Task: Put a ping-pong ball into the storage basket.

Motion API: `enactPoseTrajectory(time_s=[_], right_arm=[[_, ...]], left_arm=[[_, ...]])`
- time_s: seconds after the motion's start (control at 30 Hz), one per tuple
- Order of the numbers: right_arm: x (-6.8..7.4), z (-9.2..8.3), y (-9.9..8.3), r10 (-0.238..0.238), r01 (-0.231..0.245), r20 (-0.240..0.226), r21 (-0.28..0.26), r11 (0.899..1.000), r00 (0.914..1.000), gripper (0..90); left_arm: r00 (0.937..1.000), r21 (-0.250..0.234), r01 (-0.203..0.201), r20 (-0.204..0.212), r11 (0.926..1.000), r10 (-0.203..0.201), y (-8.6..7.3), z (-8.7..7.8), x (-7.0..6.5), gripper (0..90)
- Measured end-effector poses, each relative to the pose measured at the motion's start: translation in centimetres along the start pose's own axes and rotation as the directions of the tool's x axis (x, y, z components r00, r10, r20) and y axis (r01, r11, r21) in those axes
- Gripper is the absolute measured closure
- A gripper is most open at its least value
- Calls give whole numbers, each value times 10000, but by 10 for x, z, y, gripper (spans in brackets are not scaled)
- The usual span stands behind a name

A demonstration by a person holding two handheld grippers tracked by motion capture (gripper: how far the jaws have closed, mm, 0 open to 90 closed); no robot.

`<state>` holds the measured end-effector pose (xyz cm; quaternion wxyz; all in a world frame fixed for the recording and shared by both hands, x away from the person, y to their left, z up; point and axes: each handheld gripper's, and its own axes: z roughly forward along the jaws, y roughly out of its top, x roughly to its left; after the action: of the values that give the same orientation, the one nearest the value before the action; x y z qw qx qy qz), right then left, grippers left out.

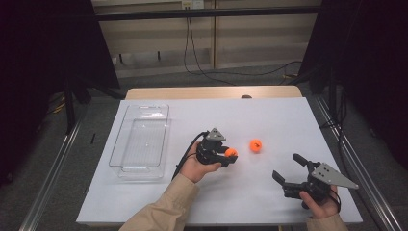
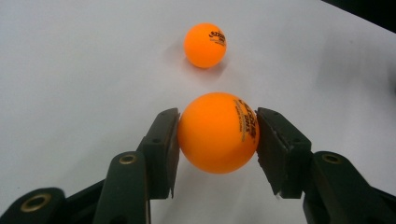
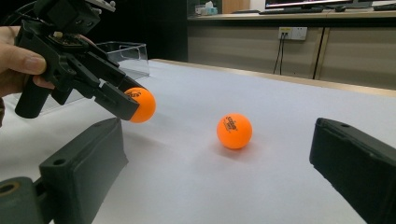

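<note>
Near the middle of the white table (image 1: pixel 269 120), the left gripper (image 2: pixel 217 135) pinches an orange ball (image 2: pixel 217 133) just above the surface. Another ball (image 1: pixel 255 145) lies just beside it, and the right gripper (image 1: pixel 291 169) hovers spread wide, holding nothing.

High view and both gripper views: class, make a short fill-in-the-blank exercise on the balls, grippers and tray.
1. The left gripper is shut on an ____ ball.
2. The free ball lies on the ____ table cover.
3. The right gripper has its jaws ____.
4. The clear tray holds ____ balls.

Missing words: orange; white; open; no
</note>
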<state>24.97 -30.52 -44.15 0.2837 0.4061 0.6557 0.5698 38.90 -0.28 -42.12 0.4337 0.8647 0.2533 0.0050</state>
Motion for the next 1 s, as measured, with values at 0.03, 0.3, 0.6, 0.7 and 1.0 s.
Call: enactPoseTrajectory(time_s=[0.03,0.3,0.6,0.7,1.0], right_arm=[[0,0,0,-58,58,-12,3,10000,10000,31],[0,0,0,-61,61,39,-32,10000,10000,31],[0,0,0,-59,59,42,-22,10000,10000,31],[0,0,0,-64,64,36,-18,10000,10000,31],[0,0,0,-53,53,32,-18,10000,10000,31]], left_arm=[[10000,8,-11,-20,10000,11,0,-1,0,509],[10000,-46,79,0,10000,-79,0,-5,3,510],[9998,-65,221,-6,9997,-221,0,-8,5,510],[9995,-43,319,-23,9995,-319,0,-9,6,510],[9987,-29,495,-131,9988,-495,0,-14,11,510]])
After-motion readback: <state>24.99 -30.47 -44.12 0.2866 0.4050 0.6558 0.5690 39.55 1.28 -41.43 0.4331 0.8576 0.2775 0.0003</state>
